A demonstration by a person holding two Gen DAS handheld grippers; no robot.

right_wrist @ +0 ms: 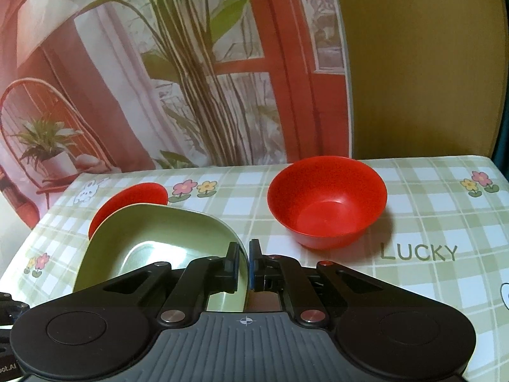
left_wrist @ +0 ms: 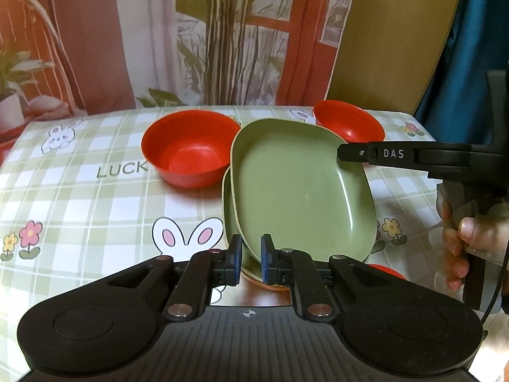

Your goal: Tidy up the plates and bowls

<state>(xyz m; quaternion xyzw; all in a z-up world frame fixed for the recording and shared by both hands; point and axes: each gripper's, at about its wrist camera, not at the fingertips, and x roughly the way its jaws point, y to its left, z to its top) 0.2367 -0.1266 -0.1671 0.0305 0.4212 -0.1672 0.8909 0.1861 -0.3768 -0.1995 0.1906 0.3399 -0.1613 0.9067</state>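
A green square plate (left_wrist: pixel 296 187) is held tilted above a second green plate (left_wrist: pixel 226 210) that lies under it. My right gripper (right_wrist: pixel 244 264) is shut on the top plate's rim (right_wrist: pixel 178 222); it reaches in from the right in the left wrist view (left_wrist: pixel 346 154). My left gripper (left_wrist: pixel 251 256) stands around the plate's near edge with its jaws a little apart, not pinching it. One red bowl (left_wrist: pixel 191 148) stands left of the plates. Another red bowl (left_wrist: pixel 348 121) stands behind them; it also shows in the right wrist view (right_wrist: pixel 327 200).
The table (left_wrist: pixel 79 191) has a green plaid cloth with rabbits and flowers. An orange-red rim (left_wrist: pixel 386 270) peeks out under the plates' near right side. A printed backdrop (left_wrist: pixel 191 31) hangs behind the table's far edge.
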